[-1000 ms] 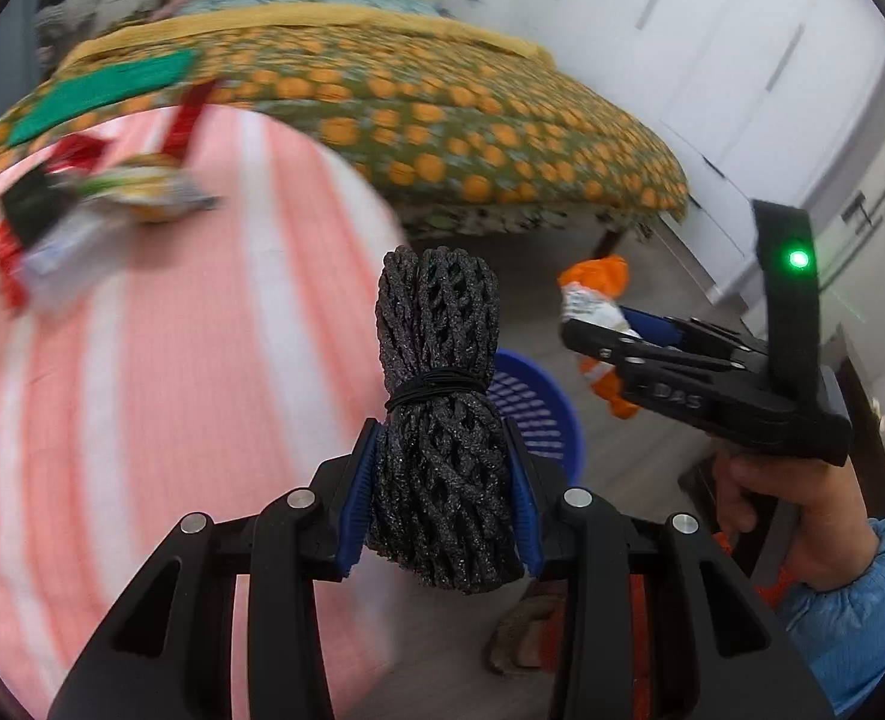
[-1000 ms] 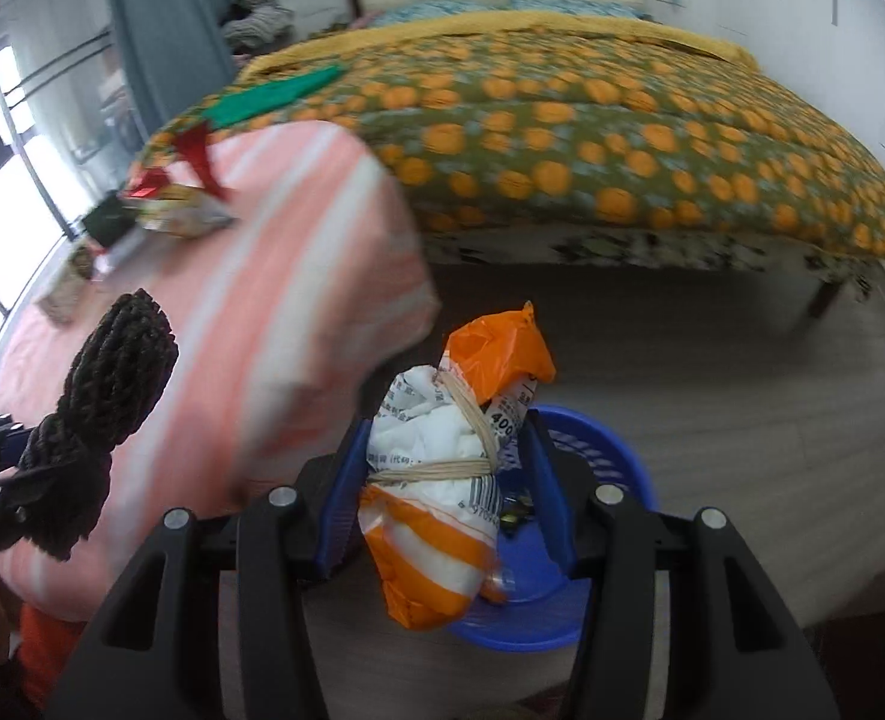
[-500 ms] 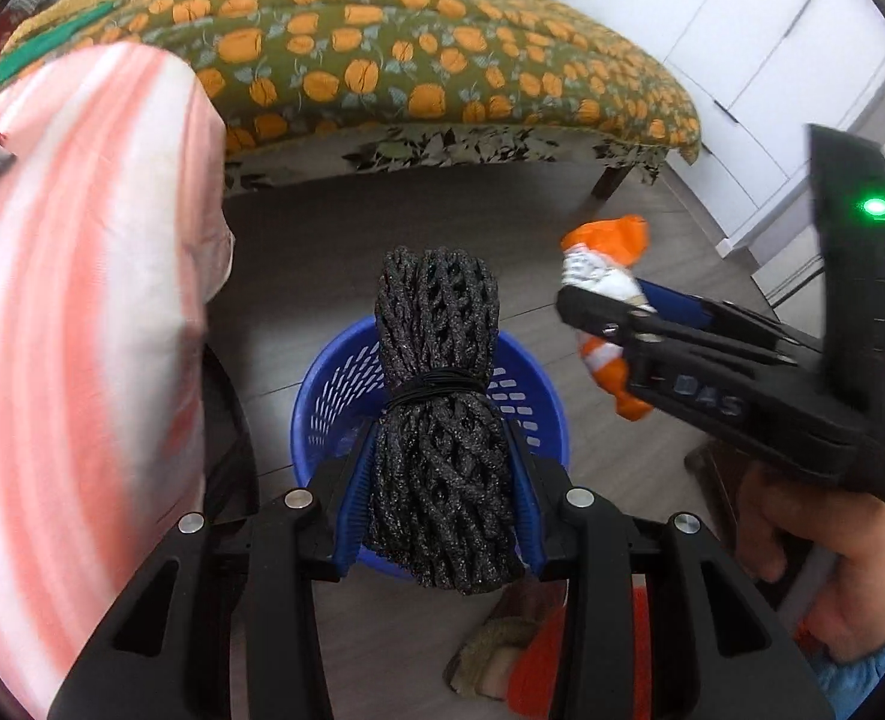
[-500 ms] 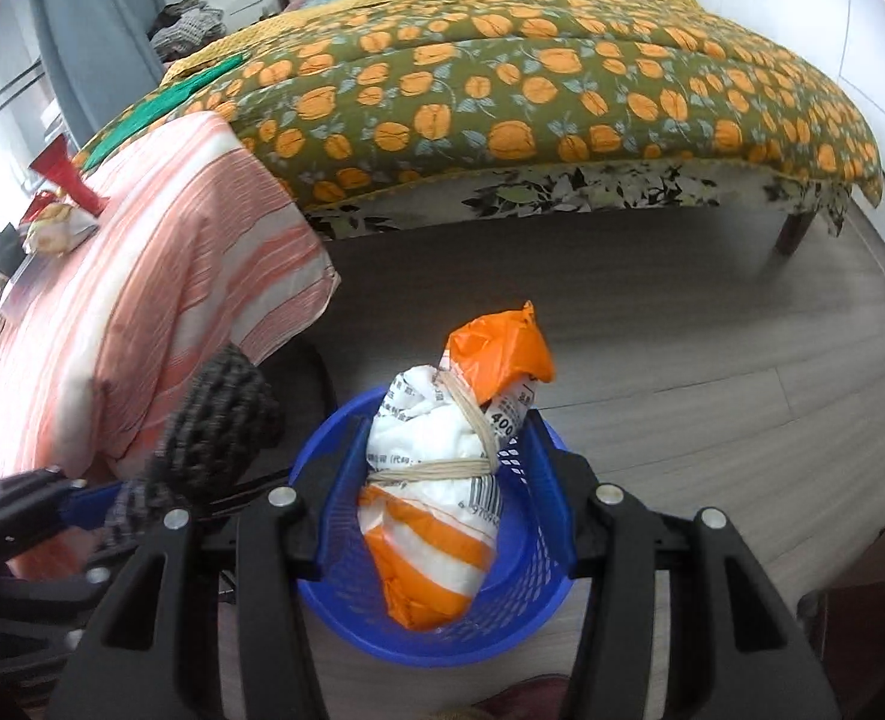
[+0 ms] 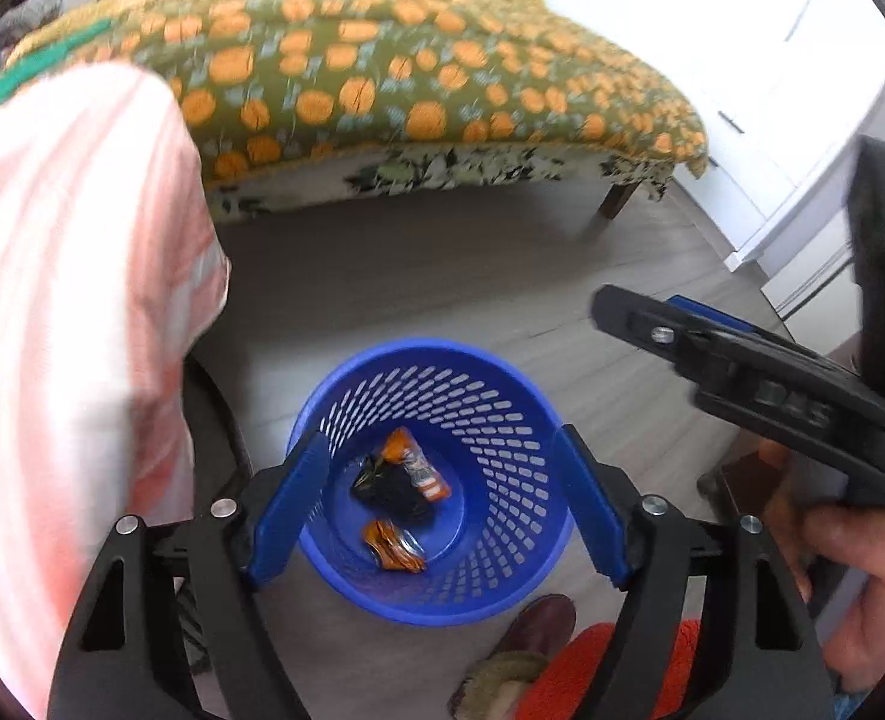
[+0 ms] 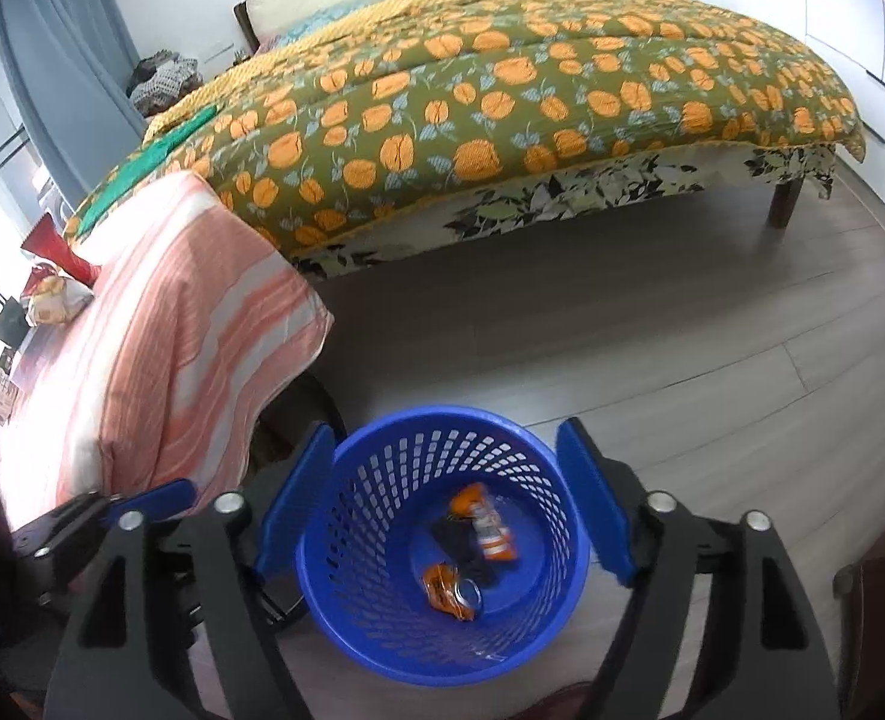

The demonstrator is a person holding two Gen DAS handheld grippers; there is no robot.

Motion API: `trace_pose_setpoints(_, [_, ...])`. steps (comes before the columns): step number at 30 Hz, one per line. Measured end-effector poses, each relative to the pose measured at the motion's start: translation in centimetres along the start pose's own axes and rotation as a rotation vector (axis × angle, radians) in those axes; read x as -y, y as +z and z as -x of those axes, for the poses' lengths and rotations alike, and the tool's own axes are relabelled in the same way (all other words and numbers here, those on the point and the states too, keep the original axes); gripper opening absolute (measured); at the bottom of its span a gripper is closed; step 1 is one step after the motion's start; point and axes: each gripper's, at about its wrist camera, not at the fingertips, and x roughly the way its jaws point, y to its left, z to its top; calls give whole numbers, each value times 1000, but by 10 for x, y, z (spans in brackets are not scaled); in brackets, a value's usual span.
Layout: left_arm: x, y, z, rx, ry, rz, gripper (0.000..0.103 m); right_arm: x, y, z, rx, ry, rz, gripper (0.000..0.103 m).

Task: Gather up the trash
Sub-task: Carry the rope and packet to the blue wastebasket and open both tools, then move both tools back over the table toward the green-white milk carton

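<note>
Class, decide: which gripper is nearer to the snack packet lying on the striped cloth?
Left. The left gripper sits beside the cloth below the snack packet; the right gripper hangs over the blue basket, farther off.

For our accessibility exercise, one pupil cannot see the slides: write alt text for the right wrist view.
The open right tool hangs above a blue basket holding an orange-and-white bundle, a black bundle and an orange wrapper. A striped cloth lies left, a bed behind.

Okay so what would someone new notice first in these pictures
Probably the blue basket on the floor, framed by both open tools, left tool and right tool, with trash pieces lying at its bottom. Behind it, the orange-patterned bedspread fills the upper half.
</note>
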Motion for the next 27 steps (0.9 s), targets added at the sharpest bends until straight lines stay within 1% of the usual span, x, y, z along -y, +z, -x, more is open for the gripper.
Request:
trace_pose_setpoints(4, [-1, -8, 41, 64, -5, -17, 83, -12, 0, 13, 56, -22, 15, 83])
trace_pose_setpoints(8, [-17, -21, 80, 121, 34, -26, 85, -37, -5, 28, 128, -45, 83, 83])
trace_pose_setpoints(12, [-51, -37, 112, 159, 124, -12, 86, -71, -13, 39, 196, -59, 196, 83])
trace_pose_setpoints(14, [-72, -45, 125, 170, 171, 15, 87, -90, -19, 41, 220, -61, 252, 83])
trace_pose_setpoints(17, [-103, -58, 141, 183, 248, 64, 87, -122, -30, 44, 250, -36, 320, 83])
trace_pose_setpoints(20, [-135, -71, 156, 193, 335, 100, 87, -152, -42, 46, 260, -9, 364, 83])
trace_pose_setpoints(22, [-152, -78, 165, 198, 374, 116, 87, -170, -48, 46, 261, 8, 387, 83])
trace_pose_setpoints(27, [-189, -99, 184, 199, 433, 154, 87, -229, -63, 43, 243, 84, 430, 83])
